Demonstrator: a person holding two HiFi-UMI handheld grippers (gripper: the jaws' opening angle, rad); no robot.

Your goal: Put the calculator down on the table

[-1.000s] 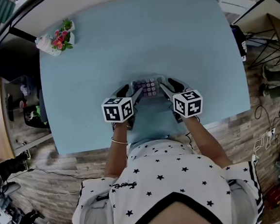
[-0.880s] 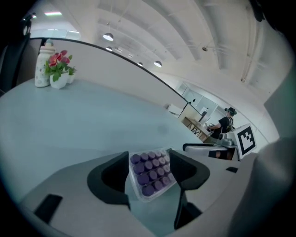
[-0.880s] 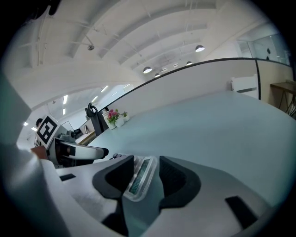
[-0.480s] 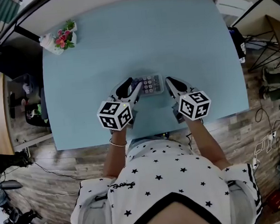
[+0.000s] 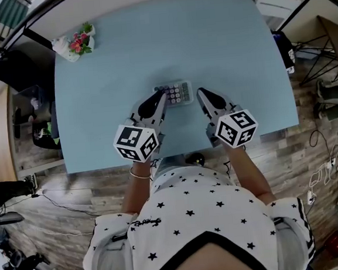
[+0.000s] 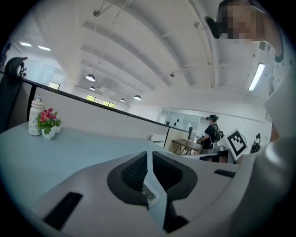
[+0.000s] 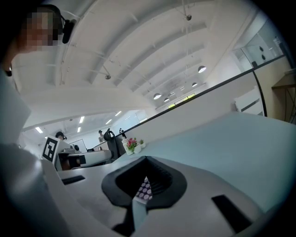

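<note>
The small grey calculator (image 5: pixel 177 93) with purple keys lies flat on the pale blue table (image 5: pixel 220 44), near its front middle. My left gripper (image 5: pixel 161 95) hovers over the calculator's left end. Its jaws are closing, the pads (image 6: pixel 134 171) are almost together, and I see nothing gripped. My right gripper (image 5: pixel 200 93) hangs just right of the calculator, shut. In the right gripper view (image 7: pixel 147 169) a patch of purple keys (image 7: pixel 145 189) shows through the wedge behind the tips. Whether either gripper touches the calculator I cannot tell.
A white pot of pink flowers (image 5: pixel 78 42) stands at the table's far left corner. A white box (image 5: pixel 276 1) sits beyond the far right corner. A dark office chair (image 5: pixel 10 66) is left of the table. My body is at the front edge (image 5: pixel 182 154).
A second ago both grippers stood open on either side of the calculator. Both have since closed and risen toward the camera. The calculator has stayed on the table.
</note>
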